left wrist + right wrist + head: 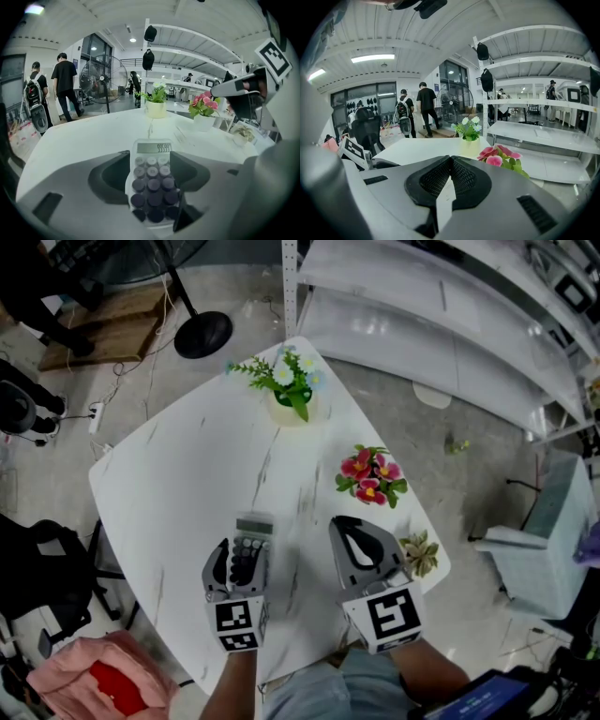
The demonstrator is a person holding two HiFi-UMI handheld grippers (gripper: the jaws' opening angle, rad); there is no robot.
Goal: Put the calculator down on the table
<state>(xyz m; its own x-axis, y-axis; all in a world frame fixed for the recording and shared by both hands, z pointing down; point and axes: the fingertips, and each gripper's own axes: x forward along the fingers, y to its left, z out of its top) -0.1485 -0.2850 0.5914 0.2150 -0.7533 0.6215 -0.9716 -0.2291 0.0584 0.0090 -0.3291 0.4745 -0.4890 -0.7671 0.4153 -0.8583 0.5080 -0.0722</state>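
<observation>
A small white calculator with round dark keys lies flat on the white marble-look table, near its front edge. My left gripper is around the calculator with a jaw on each side. In the left gripper view the calculator rests between the spread jaws of the left gripper, display pointing away; the pads stand beside its edges without squeezing it. My right gripper hovers to the right of the calculator. Its jaws meet at the tips, as the right gripper view shows for this right gripper, with nothing between them.
On the table stand a pot of white and yellow flowers at the far corner, a pink-flowered plant on the right and a small succulent at the right edge. A fan base, a black chair and a pink bag surround the table.
</observation>
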